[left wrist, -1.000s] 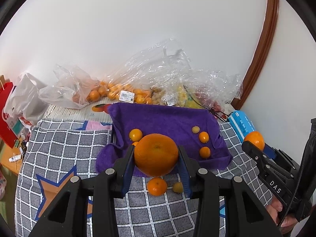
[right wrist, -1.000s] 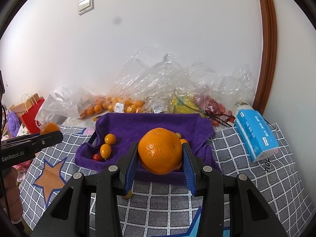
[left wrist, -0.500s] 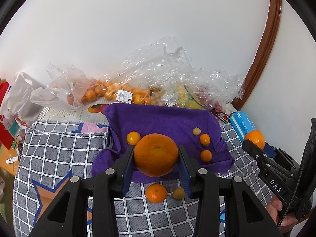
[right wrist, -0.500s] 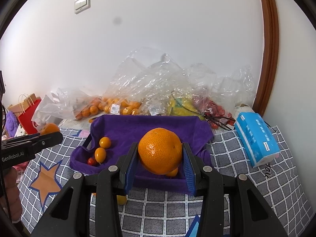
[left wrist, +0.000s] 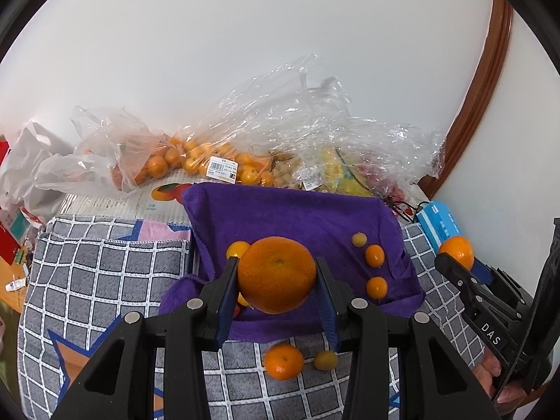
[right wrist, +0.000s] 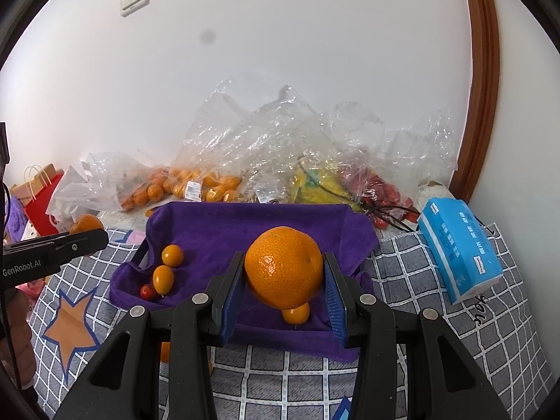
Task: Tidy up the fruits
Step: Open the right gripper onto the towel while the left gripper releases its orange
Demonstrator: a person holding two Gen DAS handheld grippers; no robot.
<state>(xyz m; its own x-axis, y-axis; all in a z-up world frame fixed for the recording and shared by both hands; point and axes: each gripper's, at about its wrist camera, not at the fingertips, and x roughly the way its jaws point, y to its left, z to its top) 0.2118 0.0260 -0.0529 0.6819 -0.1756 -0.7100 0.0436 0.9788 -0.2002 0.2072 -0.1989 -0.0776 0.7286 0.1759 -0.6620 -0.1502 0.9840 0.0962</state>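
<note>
Table covered by a grey checked cloth (left wrist: 105, 266) with orange star prints. On it, mid-table: purple towel (left wrist: 297, 217) over a tray; just off its near edge a small orange (left wrist: 283, 361) and a yellowish kumquat (left wrist: 325, 360), near each other. Far edge by the wall: clear plastic bags of fruit (right wrist: 245, 161); blue tissue pack (right wrist: 458, 245) toward the right edge.
</note>
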